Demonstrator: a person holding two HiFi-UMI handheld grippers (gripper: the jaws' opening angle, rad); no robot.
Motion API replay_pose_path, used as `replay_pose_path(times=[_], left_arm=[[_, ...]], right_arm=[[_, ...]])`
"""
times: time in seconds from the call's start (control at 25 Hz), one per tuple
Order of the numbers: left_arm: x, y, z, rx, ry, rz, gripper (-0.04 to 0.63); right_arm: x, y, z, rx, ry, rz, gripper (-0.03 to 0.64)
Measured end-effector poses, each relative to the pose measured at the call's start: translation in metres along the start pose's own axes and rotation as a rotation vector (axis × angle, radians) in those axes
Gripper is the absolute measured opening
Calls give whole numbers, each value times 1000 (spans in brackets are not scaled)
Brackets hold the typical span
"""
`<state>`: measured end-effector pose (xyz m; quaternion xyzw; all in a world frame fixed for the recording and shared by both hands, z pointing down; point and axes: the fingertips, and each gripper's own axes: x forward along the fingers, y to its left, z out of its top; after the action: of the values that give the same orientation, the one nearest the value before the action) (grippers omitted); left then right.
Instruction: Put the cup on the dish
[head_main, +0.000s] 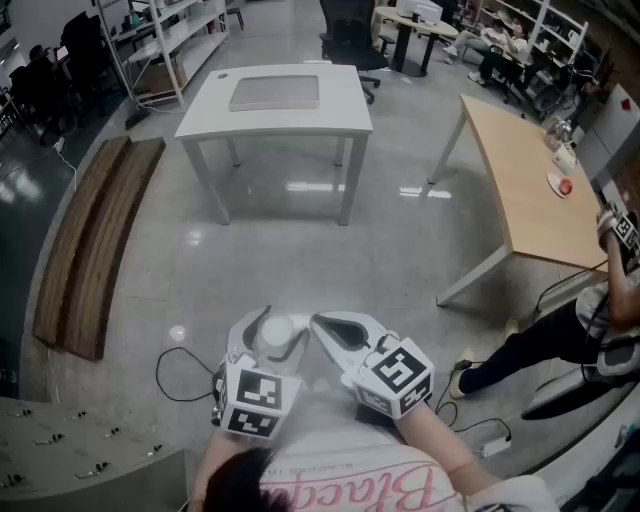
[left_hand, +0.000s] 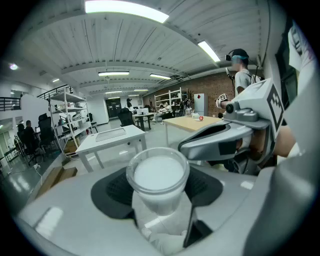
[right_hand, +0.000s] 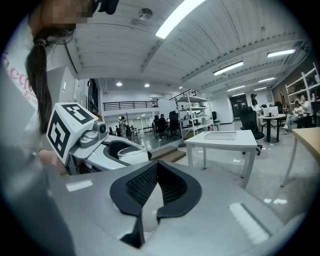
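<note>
1. Planks (head_main: 95, 245) lie side by side on the floor at 10 o'clock, with shelves (head_main: 165, 40) beyond them at 11 o'clock.
2. A black cable (head_main: 178, 372) loops on the floor just at 9 o'clock of the left gripper.
3. The left gripper (head_main: 275, 322) is low in the head view, close in front of the person. Its fingers (left_hand: 116, 189) are clamped on the cup (left_hand: 157, 175), one pad on each side of the wall.
4. The cup (head_main: 277, 332) is cloudy white and stands upright with its mouth up. It is held in the air above the floor and rests on nothing.
5. A white table (head_main: 275, 100) stands at 12 o'clock, well apart from the grippers, with a grey mat (head_main: 274, 93) flat on its top.
6. The right gripper (head_main: 318, 322) is at 3 o'clock of the cup, just beside the left gripper, and its tip points to 10 o'clock. In the right gripper view its fingers (right_hand: 142, 187) are together with nothing between them. Whether the tip touches the left gripper cannot be told.
7. A wood table (head_main: 525, 175) stands at 2 o'clock. The dish (head_main: 560, 185) lies near its far right edge with something red on it, well apart from the cup.
8. Another person (head_main: 590, 320) is at 3 o'clock, just beside the wood table.
</note>
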<state>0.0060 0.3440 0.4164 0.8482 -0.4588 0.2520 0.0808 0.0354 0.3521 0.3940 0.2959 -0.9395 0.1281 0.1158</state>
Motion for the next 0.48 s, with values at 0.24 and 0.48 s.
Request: replay_pose_path(times=[0.24,0.48], left_arm=[[2,3,-4,-11,16,-1,272],[4,14,-7,-20,22,3,272]], right_arm=[[6,-9,2,87,-37,12,2],[22,-12,1,117,-29,42,2]])
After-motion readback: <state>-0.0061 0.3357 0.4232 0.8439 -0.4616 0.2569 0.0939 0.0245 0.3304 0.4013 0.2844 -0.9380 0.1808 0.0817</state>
